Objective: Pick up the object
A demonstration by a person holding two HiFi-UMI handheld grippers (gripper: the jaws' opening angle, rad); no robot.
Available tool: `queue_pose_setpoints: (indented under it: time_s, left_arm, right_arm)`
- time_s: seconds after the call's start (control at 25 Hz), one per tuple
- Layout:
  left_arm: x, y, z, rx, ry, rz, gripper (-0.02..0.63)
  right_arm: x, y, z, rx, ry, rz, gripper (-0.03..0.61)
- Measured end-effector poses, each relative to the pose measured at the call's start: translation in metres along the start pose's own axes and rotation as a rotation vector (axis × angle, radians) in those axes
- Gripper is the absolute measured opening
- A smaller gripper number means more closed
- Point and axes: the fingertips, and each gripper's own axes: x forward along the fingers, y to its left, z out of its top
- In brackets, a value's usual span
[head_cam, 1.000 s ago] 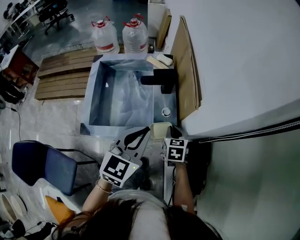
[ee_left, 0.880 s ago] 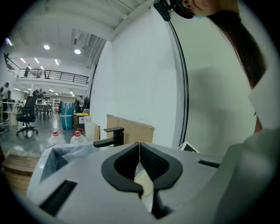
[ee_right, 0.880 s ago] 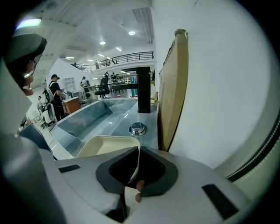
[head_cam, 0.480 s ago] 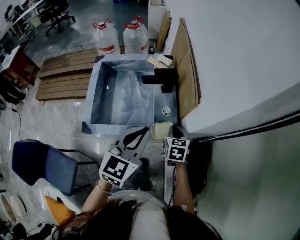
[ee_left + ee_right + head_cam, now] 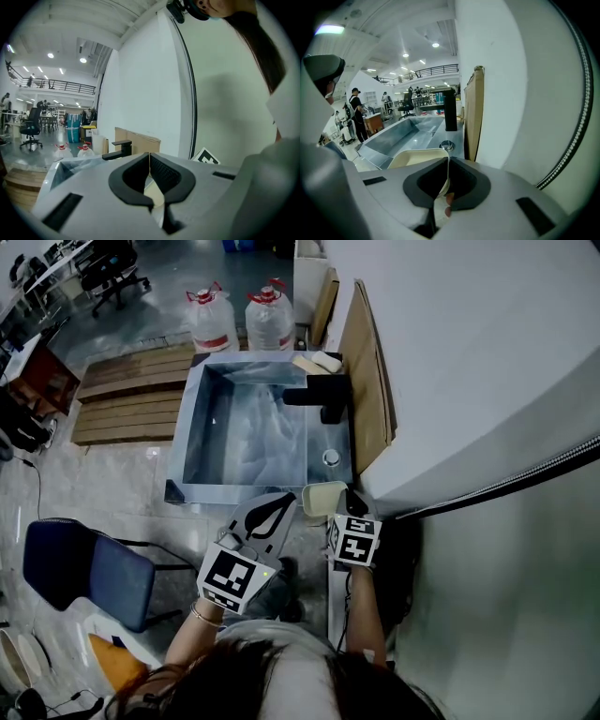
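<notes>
A cream plastic bowl (image 5: 322,498) sits at the near right corner of the steel sink (image 5: 192,418). My right gripper (image 5: 346,507) is shut on the bowl's right rim. In the right gripper view the thin cream rim (image 5: 423,156) runs straight between the closed jaws of that gripper (image 5: 446,172). My left gripper (image 5: 289,500) hovers just left of the bowl over the sink's front edge, shut with nothing in it. In the left gripper view its tips (image 5: 149,157) meet, and a patch of the cream bowl (image 5: 153,193) shows behind them.
A black faucet (image 5: 322,396) and a round drain knob (image 5: 330,457) stand on the sink's right ledge. Soap bars (image 5: 319,362) lie at its far corner. A cardboard sheet (image 5: 370,381) leans on the white wall to the right. Two water bottles (image 5: 239,322), wooden pallets (image 5: 122,395) and a blue chair (image 5: 89,568) lie around.
Nothing has visibly moved; both grippers and the bowl hold their places, and only the head camera has shifted slightly.
</notes>
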Motion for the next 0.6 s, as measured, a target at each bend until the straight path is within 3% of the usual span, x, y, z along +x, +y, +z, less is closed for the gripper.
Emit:
queue_pose_setpoints:
  time_s: [0.6]
  left_arm:
    - [-0.035, -0.021, 0.014, 0.040, -0.053, 0.020, 0.009]
  right_arm:
    - [-0.052, 0.008, 0.025, 0.013, -0.110, 0.003, 0.032]
